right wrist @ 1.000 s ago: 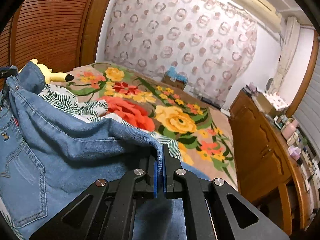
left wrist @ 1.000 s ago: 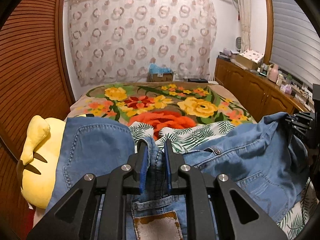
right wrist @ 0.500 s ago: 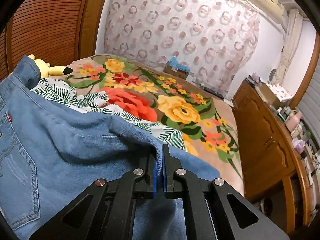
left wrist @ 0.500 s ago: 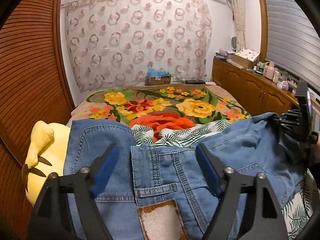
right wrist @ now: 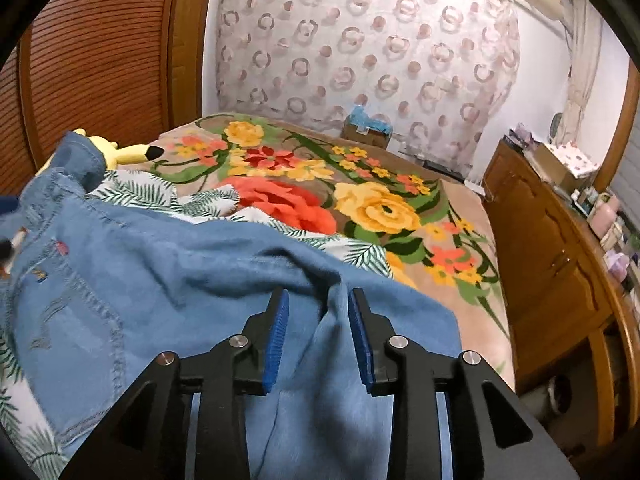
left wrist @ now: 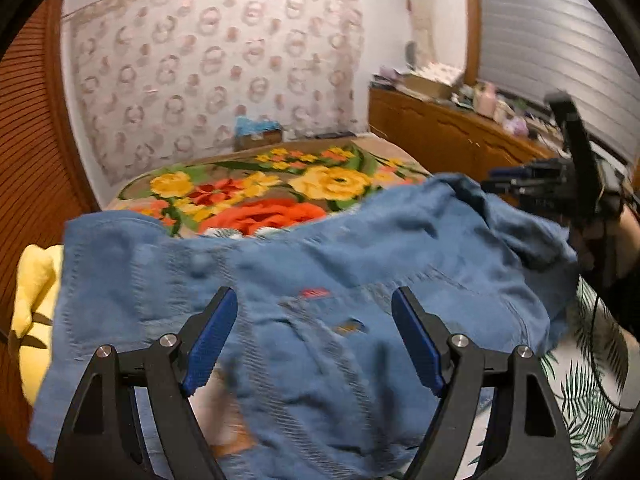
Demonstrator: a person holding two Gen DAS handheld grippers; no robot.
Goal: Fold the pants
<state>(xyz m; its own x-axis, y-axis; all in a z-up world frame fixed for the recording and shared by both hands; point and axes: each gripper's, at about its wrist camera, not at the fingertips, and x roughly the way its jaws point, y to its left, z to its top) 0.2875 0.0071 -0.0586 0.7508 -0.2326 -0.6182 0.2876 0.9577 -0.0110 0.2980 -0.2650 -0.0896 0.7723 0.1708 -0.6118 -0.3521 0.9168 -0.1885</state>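
**Both grips on the jeans let go**

Since a second ago the waistband, then pinched by the left gripper (left wrist: 312,338), has been released: its jaws are now spread wide, with nothing pressed between them. The right gripper (right wrist: 317,336), clamped on a denim fold before, is opening; the fold rises between the pads but is no longer squeezed.

The jeans (left wrist: 320,264) are spread across the near end of the bed, over a fern-print sheet (right wrist: 144,196), with the flowered blanket (right wrist: 376,208) beyond at 12 o'clock. The denim is judged soft yet fairly heavy, limp, not slippery and not fragile; it would sag where unsupported. The firmest holds are likely the waistband at 7 o'clock in the left view and the stitched seams.

A yellow plush toy (left wrist: 34,292) lies at 9 o'clock, partly under the denim, and could snag a fold. The wooden cabinet (right wrist: 560,264) at 3 o'clock stands well apart.
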